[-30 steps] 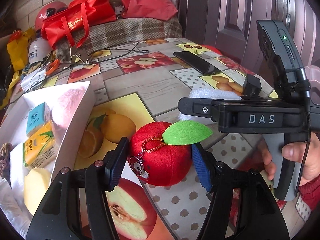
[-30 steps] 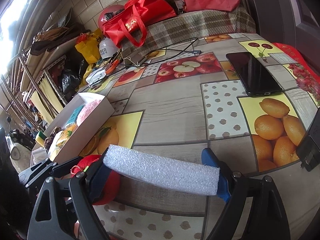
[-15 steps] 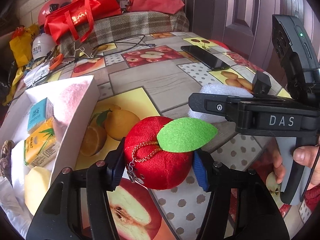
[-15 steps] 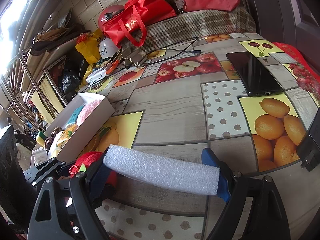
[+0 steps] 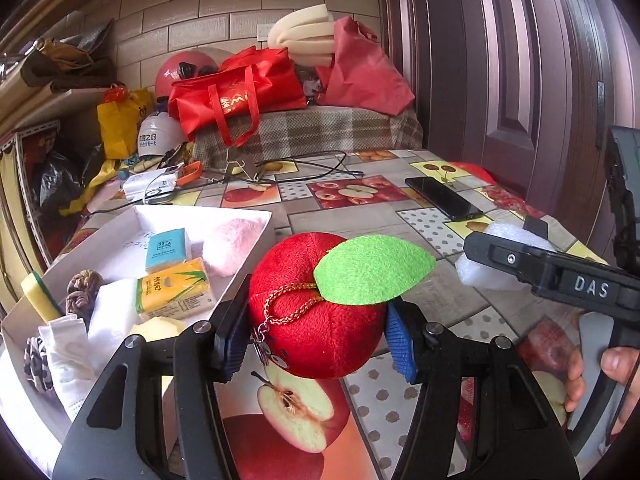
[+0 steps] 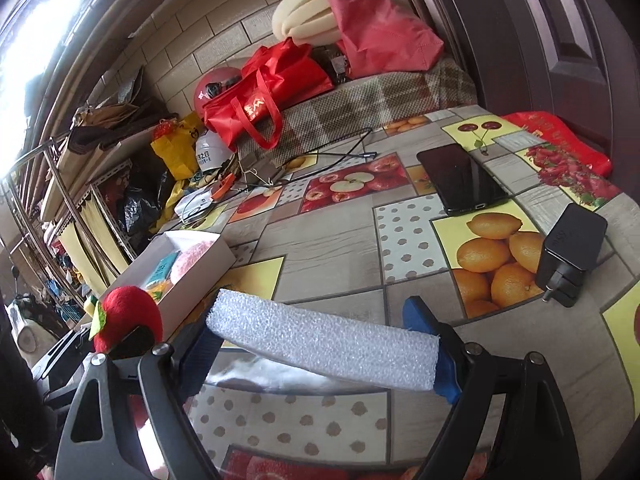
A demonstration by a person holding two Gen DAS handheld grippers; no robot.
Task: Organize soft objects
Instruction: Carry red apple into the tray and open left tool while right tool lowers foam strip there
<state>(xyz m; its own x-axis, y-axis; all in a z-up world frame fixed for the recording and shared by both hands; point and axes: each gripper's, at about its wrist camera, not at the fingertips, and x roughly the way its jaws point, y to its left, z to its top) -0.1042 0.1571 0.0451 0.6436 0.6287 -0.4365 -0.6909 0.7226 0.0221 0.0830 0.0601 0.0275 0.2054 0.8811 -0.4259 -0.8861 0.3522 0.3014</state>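
Presently: plush apple (image 5: 316,320), light and squashy, pinched at its sides by left gripper (image 5: 316,338); foam strip (image 6: 324,340), featherlight, clamped endwise by right gripper (image 6: 320,354); box (image 5: 248,258) left.

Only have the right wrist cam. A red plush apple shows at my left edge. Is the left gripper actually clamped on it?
Observer: Yes. The left wrist view shows the left gripper with both pads pressed into the sides of the red plush apple.
Operator: And the white cardboard box? I see only pink and blue inside.
Observer: The white cardboard box also holds a yellow-green tissue pack, a yellow sponge and white cloths.
Operator: Anything dangling off the apple?
Observer: A gold chain with a small charm hangs by its green felt leaf.
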